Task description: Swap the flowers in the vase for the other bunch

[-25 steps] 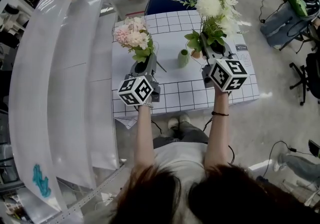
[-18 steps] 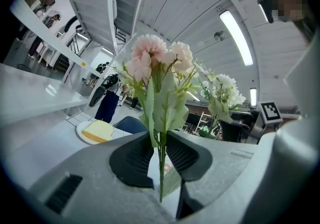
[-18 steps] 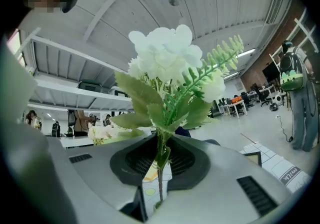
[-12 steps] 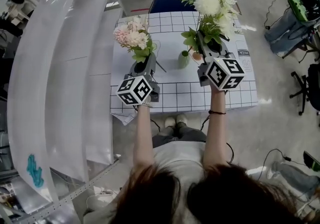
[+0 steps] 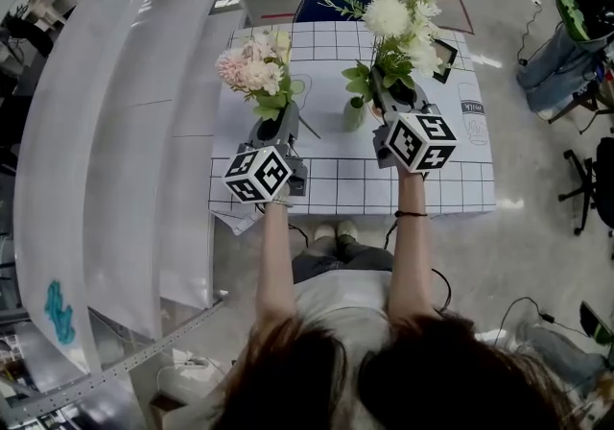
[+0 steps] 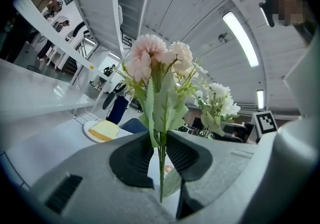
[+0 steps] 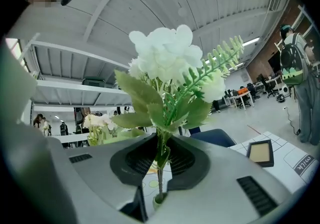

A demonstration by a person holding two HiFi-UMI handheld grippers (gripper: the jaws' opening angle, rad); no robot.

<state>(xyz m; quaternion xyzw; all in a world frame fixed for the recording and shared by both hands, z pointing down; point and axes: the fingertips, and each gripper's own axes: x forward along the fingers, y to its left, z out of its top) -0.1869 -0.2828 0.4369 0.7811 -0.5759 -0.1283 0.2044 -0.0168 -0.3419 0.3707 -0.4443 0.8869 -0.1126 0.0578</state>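
Over the gridded table [image 5: 336, 190], in the head view, the right gripper [image 5: 391, 100] has drawn leftward since a second ago. Its white bunch [image 5: 398, 15] now stands just beside the small green vase [image 5: 353, 115], nearer than before. The left gripper [image 5: 272, 123] and its pink bunch [image 5: 251, 68] have kept their place, left of the vase and apart from it. The person's forearms [image 5: 275, 255] reach straight forward past the table's near edge. Both grippers are held level, marker cubes toward the camera. Leaves of the white bunch overlap the vase's top, so its mouth does not show here.

Along the left gripper view, the jaws stand almost together, clamped on the thin green stem of the pink bunch. The bunch rises upright, and the stem's end pokes out below the pads. Behind it to the right is the white bunch. To the left a plate [image 6: 88, 129] with a yellow block [image 6: 106, 129] lies on the table. The gripper's own body blocks the table beneath.

Along the right gripper view, the jaws are pinched on the white bunch's stem, among its lower leaves. The stem's end lines up with the vase's green mouth directly below. Whether it is inside or just above cannot be told. A framed board [image 7: 261, 152] lies on the table at right, and the pink bunch is a pale blur at left.
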